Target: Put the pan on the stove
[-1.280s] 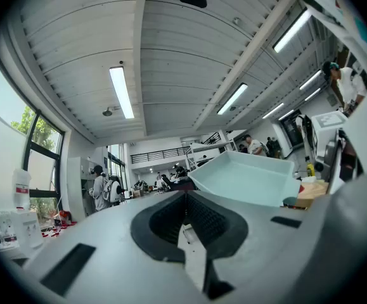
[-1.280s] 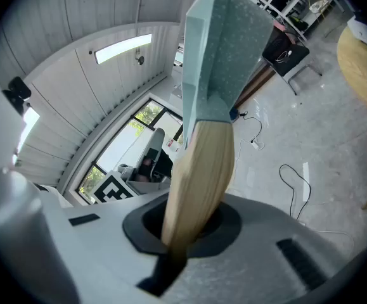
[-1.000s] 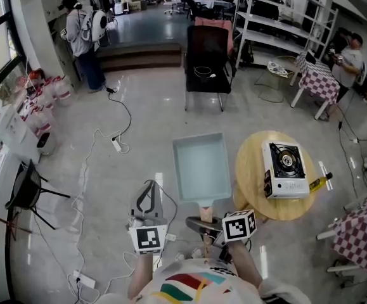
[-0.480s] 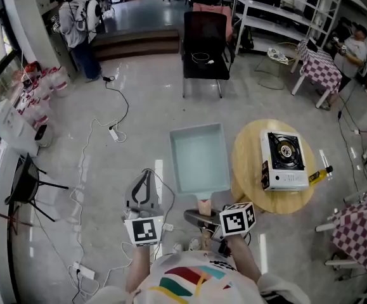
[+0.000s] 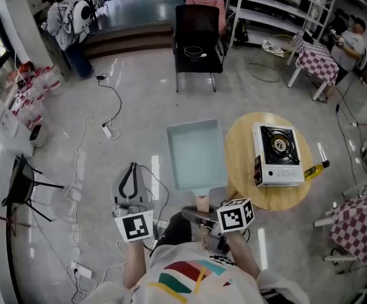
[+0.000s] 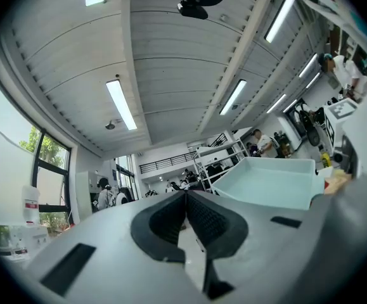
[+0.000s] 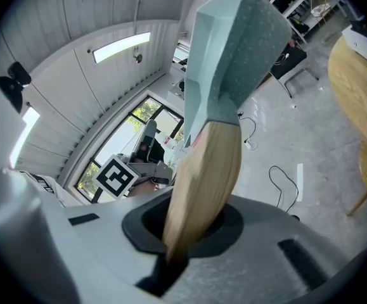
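Observation:
A square light-blue pan [image 5: 196,152] with a wooden handle [image 5: 202,202] hangs over the floor, just left of a round wooden table [image 5: 240,160]. My right gripper [image 5: 203,211] is shut on that handle; in the right gripper view the handle [image 7: 202,176] runs up out of the jaws of the right gripper [image 7: 177,249] to the pan [image 7: 234,49]. A white portable gas stove [image 5: 275,154] with a black burner stands on the table. My left gripper [image 5: 131,168] is shut and empty, left of the pan. In the left gripper view the left gripper [image 6: 186,200] has its pads together, with the pan [image 6: 269,182] to its right.
A yellow bottle [image 5: 316,168] lies at the table's right edge. Cables and a power strip [image 5: 106,130] trail over the floor on the left. A black chair [image 5: 194,43] stands ahead, a checkered table [image 5: 319,62] at the right. A dark folding chair [image 5: 25,182] is at far left.
Both grippers and the pan have been carried a little forward. The table and stove now sit closer beside the pan. The right gripper's hold on the handle is unchanged.

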`<state>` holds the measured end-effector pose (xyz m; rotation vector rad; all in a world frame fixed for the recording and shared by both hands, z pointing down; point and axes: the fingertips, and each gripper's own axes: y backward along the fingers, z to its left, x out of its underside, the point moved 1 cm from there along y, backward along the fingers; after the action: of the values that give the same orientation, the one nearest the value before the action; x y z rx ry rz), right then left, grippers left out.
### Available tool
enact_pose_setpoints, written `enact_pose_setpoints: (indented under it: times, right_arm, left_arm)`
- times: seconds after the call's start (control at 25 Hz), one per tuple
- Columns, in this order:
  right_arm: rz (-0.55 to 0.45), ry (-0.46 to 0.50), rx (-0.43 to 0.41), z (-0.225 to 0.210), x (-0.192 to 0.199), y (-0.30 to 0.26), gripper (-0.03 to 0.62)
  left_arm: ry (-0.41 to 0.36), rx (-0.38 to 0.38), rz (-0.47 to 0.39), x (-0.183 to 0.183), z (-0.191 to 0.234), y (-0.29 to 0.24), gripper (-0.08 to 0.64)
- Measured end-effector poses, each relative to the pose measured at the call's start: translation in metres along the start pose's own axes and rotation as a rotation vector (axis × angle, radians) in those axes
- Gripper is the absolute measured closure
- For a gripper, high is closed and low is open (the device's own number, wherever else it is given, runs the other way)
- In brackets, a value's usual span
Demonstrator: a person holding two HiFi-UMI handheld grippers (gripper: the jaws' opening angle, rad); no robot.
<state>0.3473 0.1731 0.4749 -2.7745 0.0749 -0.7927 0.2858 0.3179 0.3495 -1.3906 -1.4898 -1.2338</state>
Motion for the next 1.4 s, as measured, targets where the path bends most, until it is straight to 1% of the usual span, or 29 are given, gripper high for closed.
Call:
enact_pose_setpoints:
  times: [0.16, 0.36, 0.48, 0.72, 0.88, 1.0, 1.12, 1.28, 1.4]
  right_arm:
    - [-0.012, -0.033, -0.027, -0.004, -0.008, 0.008, 0.581]
    - [-0.027, -0.049, -0.011, -0.022, -0.035, 0.009, 0.578]
    - [-0.035, -0.062, -0.016, -0.035, -0.05, 0.005, 0.575]
    - [-0.032, -0.066, 0.029, -0.07, -0.091, -0.007, 0.575]
    - [-0.037, -0.068, 0.041, -0.09, -0.126, -0.016, 0.575]
    - [-0.048, -0.081, 0.042, -0.102, -0.161, -0.026, 0.575]
    - [-0.065, -0.09, 0.036, -0.111, -0.202, -0.042, 0.575]
    - [-0.075, -0.068, 0.045, -0.122, -0.25, -0.067, 0.575]
    - [-0.075, -0.069, 0.04, -0.133, -0.283, -0.089, 0.575]
  left_arm:
    - [0.016, -0.002, 0.012, 0.002, -0.002, -0.014, 0.552]
    - [0.029, 0.006, 0.005, 0.007, -0.004, -0.05, 0.552]
    - [0.034, 0.026, 0.0, 0.016, -0.006, -0.074, 0.552]
    - [0.041, 0.058, 0.026, 0.041, -0.009, -0.133, 0.552]
    - [0.038, 0.073, 0.022, 0.05, -0.004, -0.181, 0.552]
    - [0.039, 0.076, 0.013, 0.052, 0.007, -0.217, 0.552]
    - [0.036, 0.077, 0.007, 0.052, 0.025, -0.254, 0.552]
    - [0.041, 0.068, -0.008, 0.058, 0.055, -0.297, 0.552]
    - [0.044, 0.06, -0.01, 0.065, 0.076, -0.328, 0.552]
